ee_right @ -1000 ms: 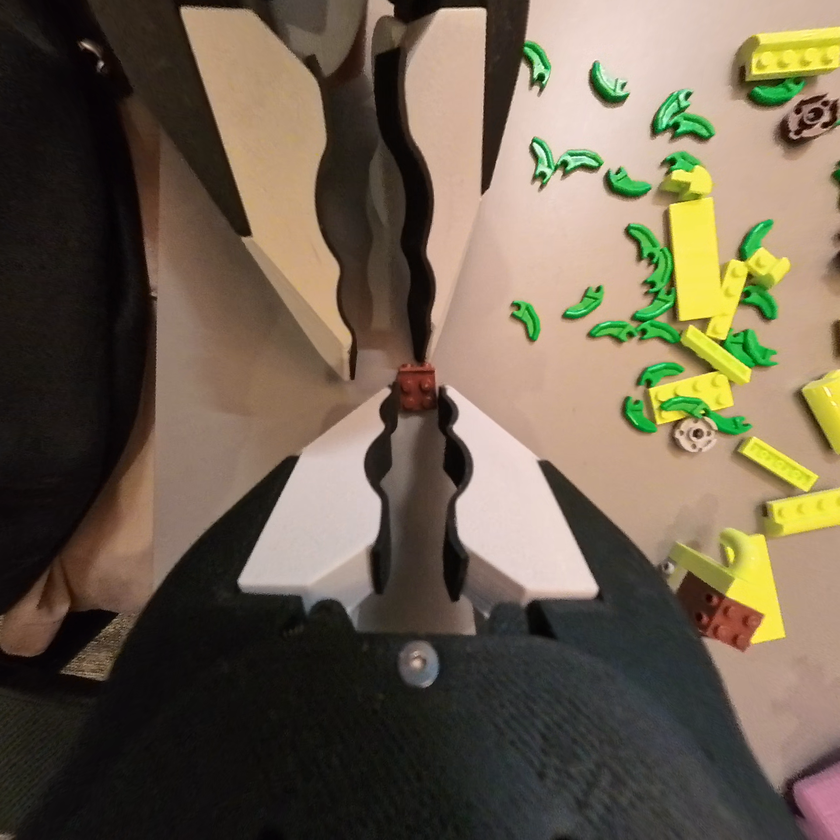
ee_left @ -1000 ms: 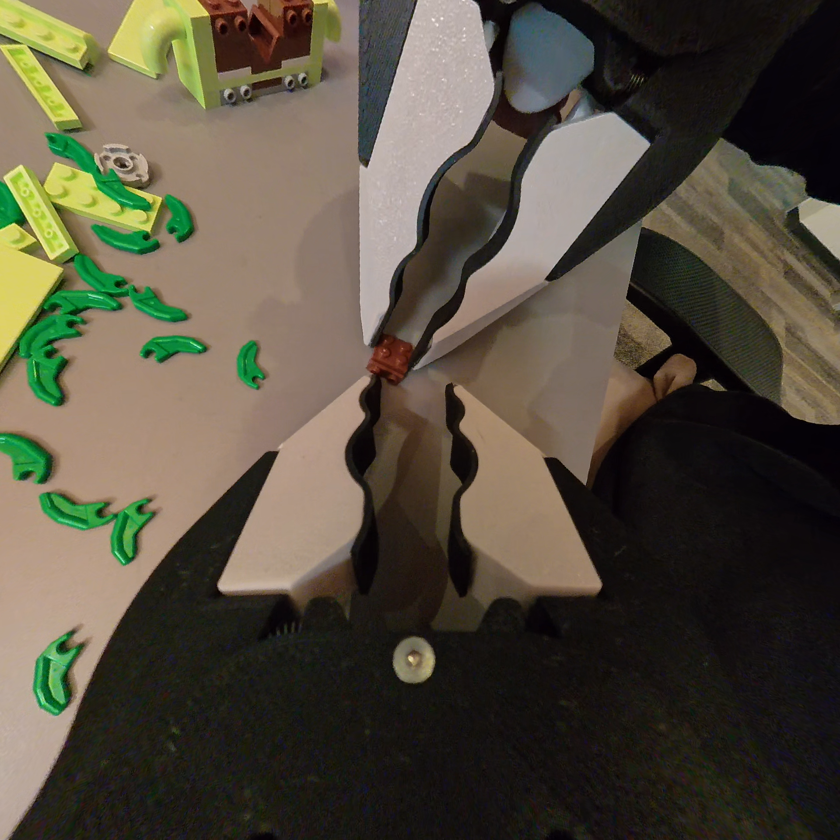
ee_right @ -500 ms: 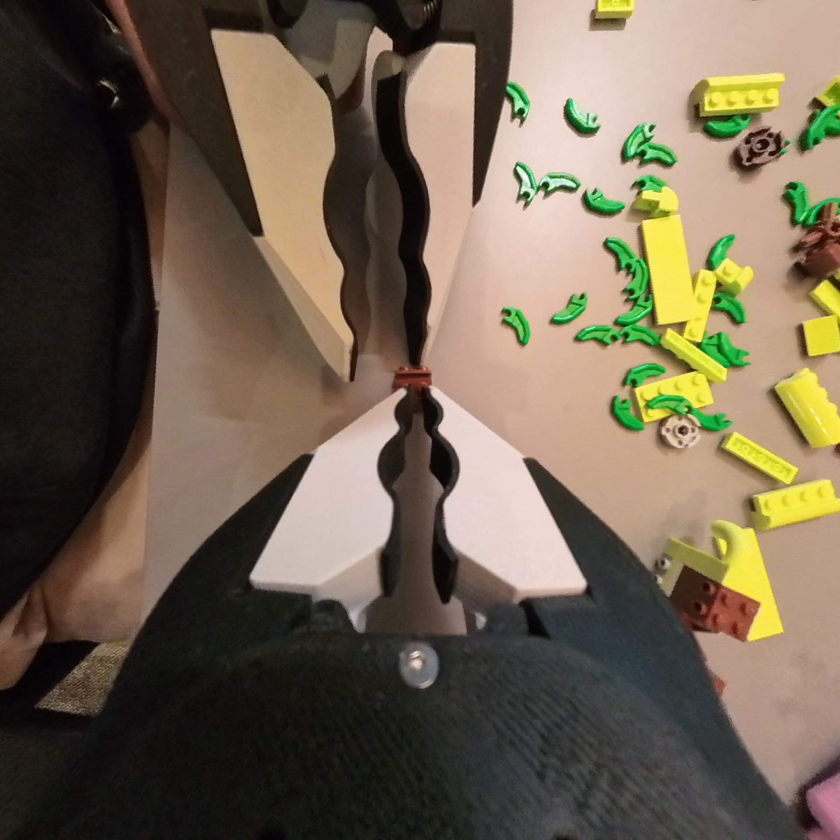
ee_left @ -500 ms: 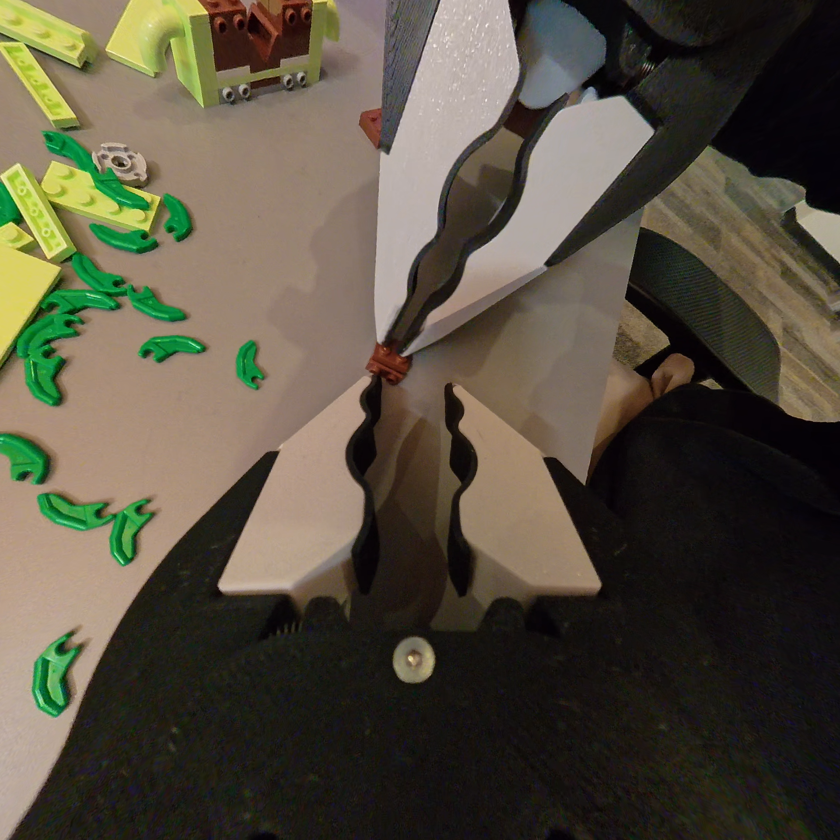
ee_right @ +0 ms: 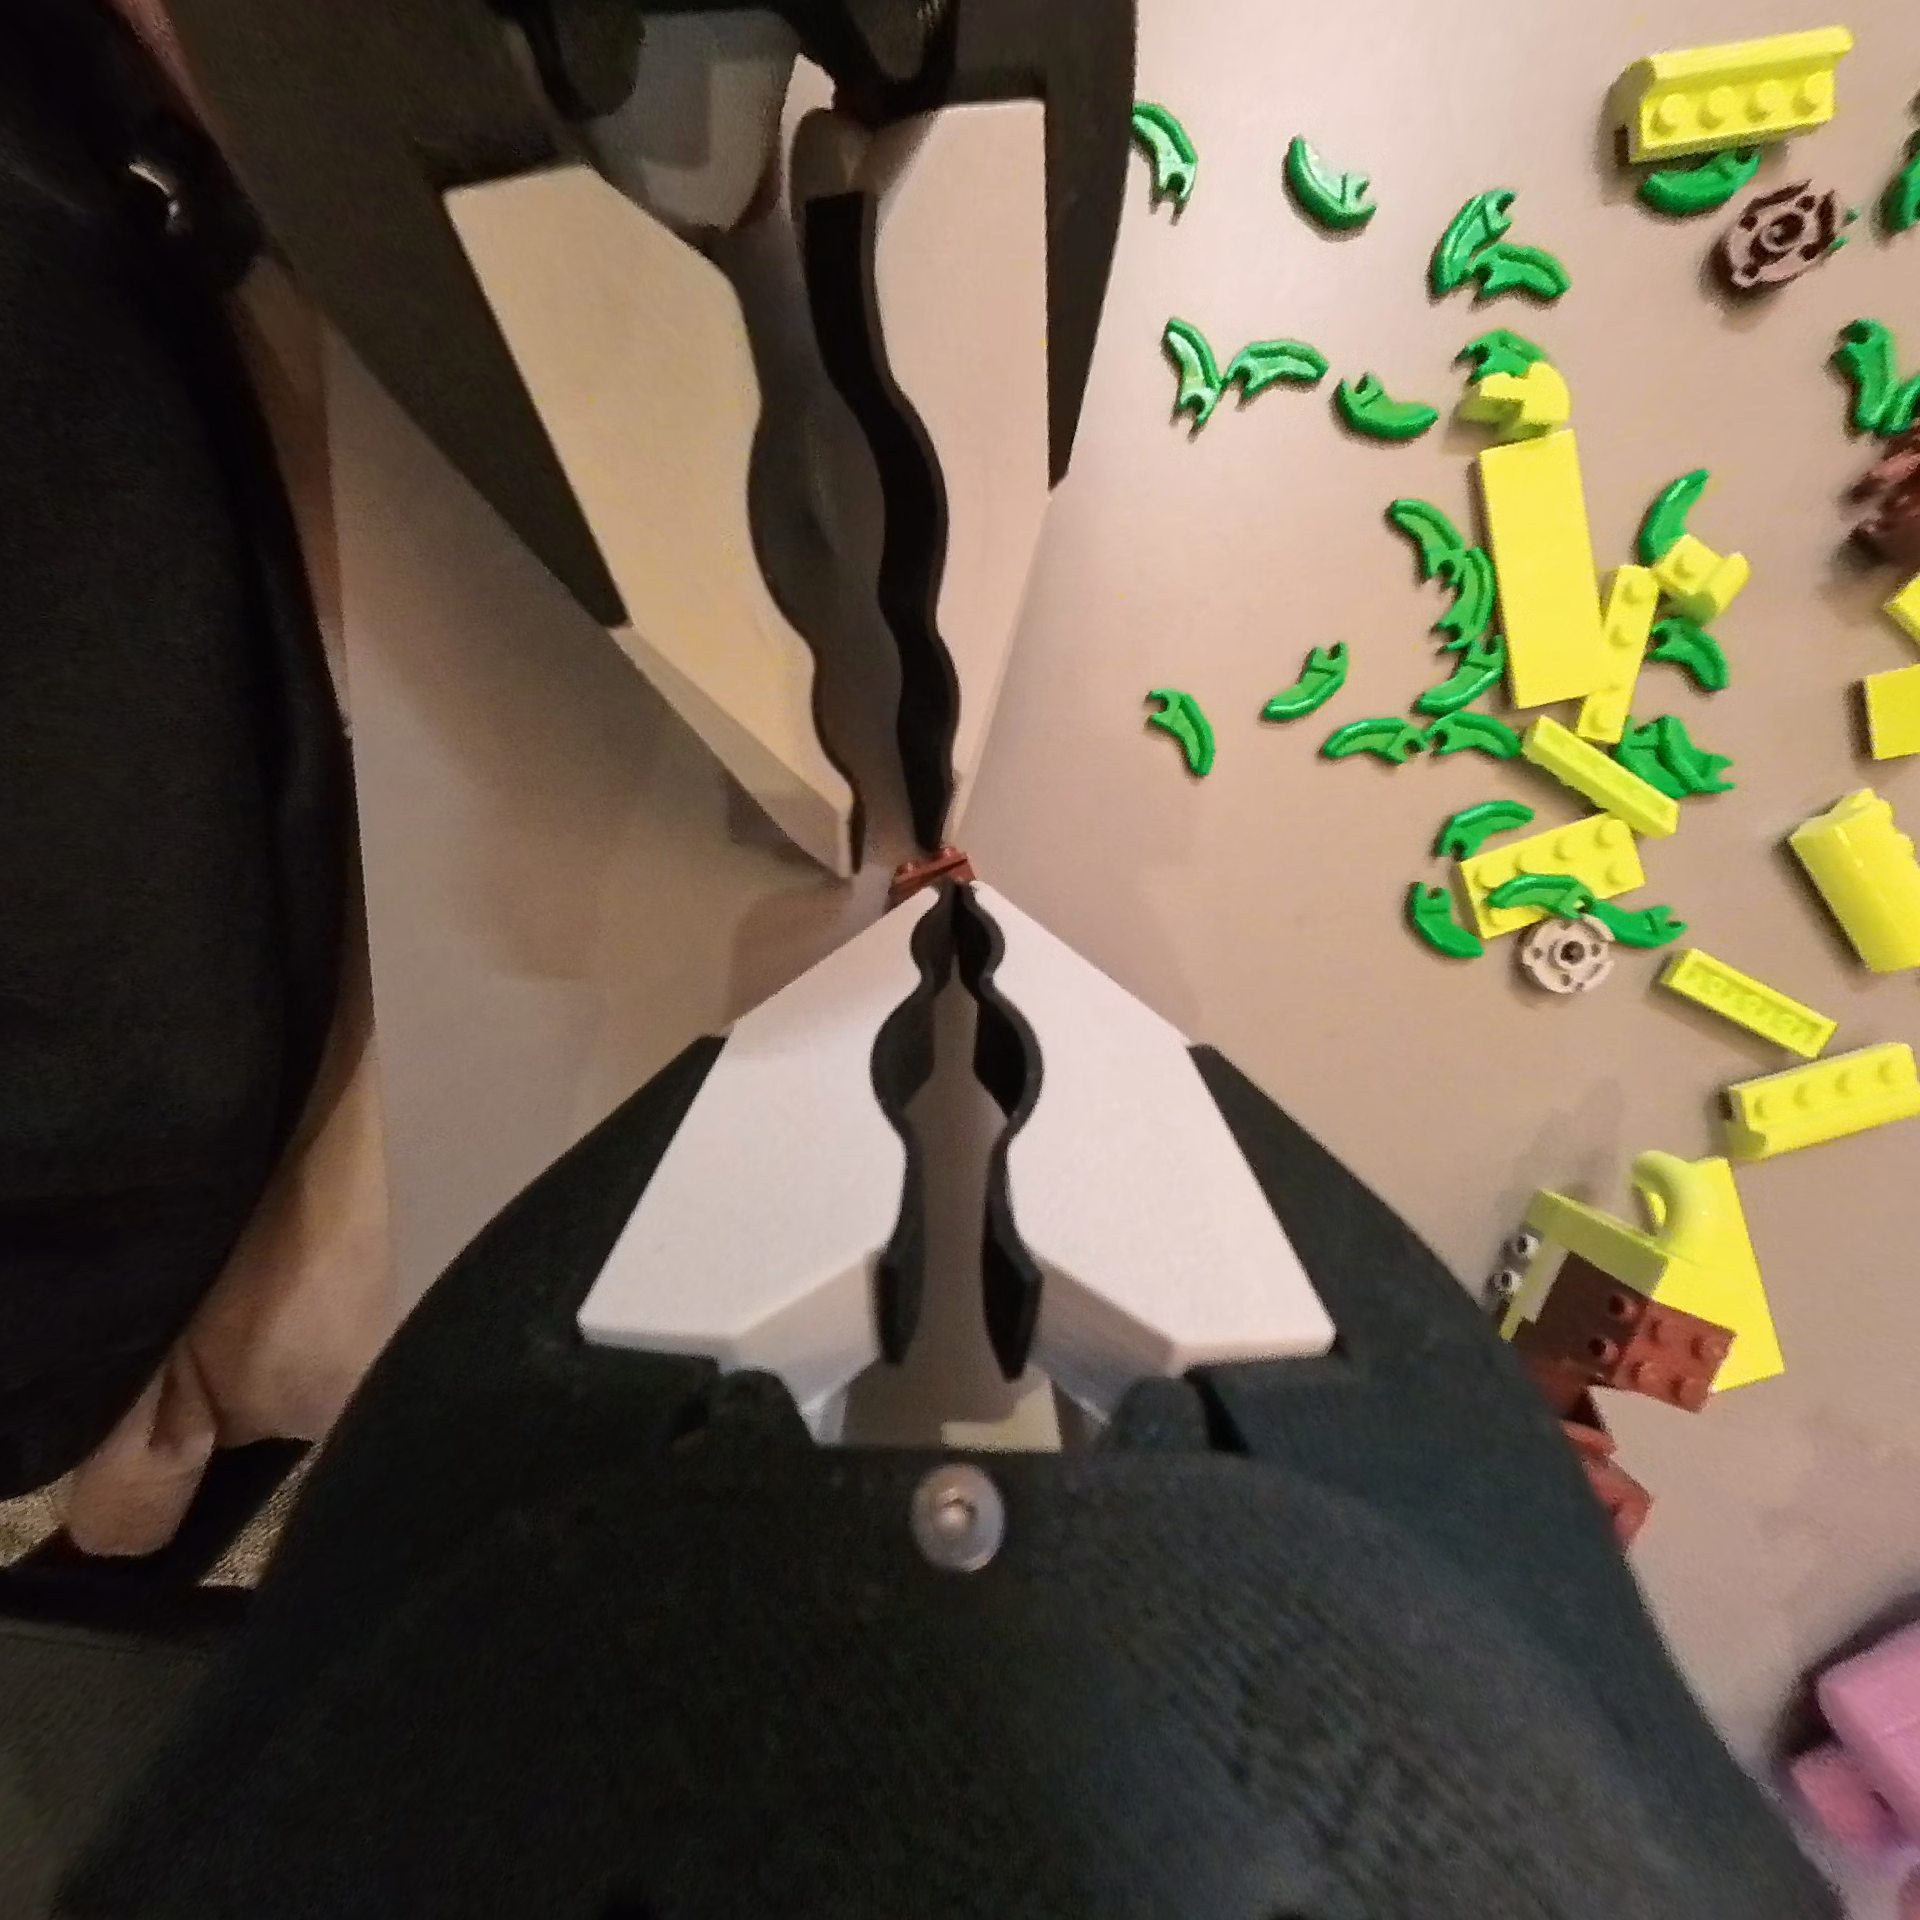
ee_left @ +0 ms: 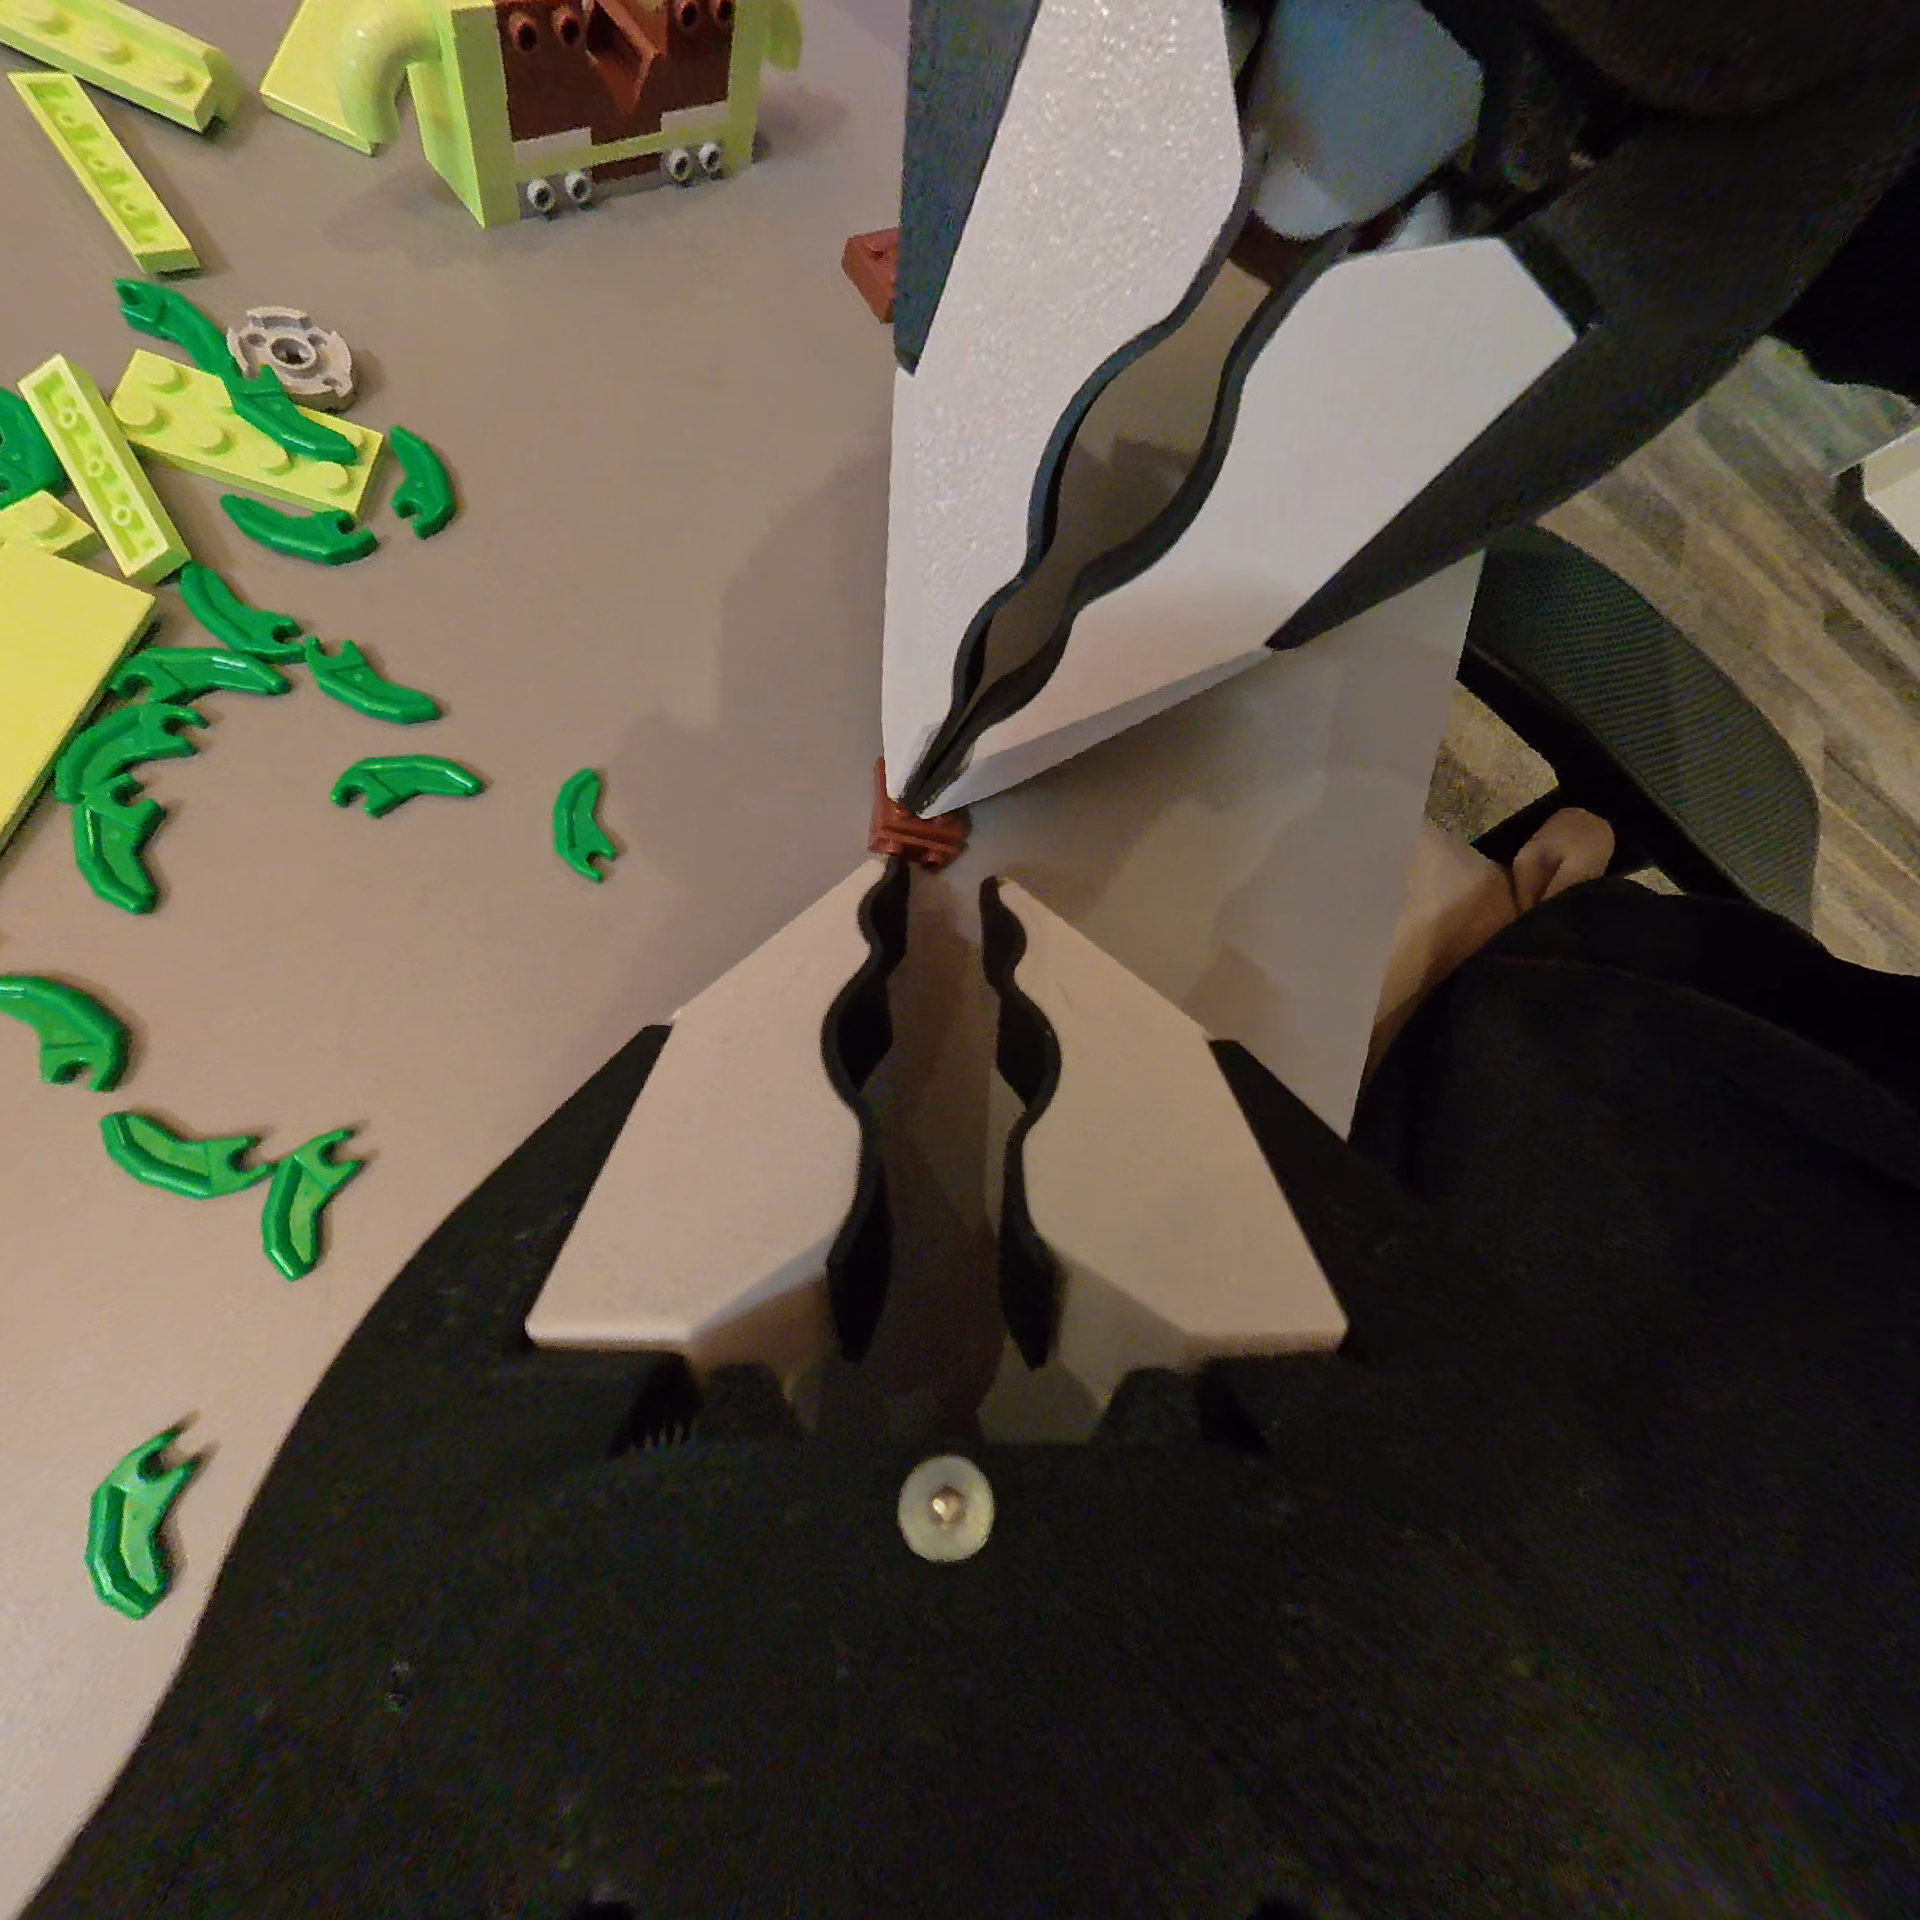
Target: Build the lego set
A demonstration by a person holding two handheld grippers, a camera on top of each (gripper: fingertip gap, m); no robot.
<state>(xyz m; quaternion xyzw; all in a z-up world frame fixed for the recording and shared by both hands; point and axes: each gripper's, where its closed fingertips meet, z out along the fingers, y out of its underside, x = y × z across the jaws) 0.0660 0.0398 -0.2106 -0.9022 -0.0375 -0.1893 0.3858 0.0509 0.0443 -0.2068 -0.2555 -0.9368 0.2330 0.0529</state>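
Observation:
A small brown plate hangs over the grey table between the two grippers, which meet tip to tip. My right gripper is shut on the plate, pinching its thin edge. In the left wrist view the right gripper comes down from the top. My left gripper is open with a narrow gap. Its left fingertip sits right under the plate. It shows from above in the right wrist view. A partly built lime and brown model stands on the table.
Several green curved pieces and lime plates lie scattered on the table. A grey round piece and a loose brown piece lie there too. A black chair is past the table edge. A pink object is at the corner. Both grippers' tips are close together, under 4 cm apart. The grey round piece is about equally far from each gripper, around 12 cm.
My right gripper has closed much narrower. The brown plate has turned from flat, studs showing, to edge-on in its tips. The left gripper stays open in the same place.

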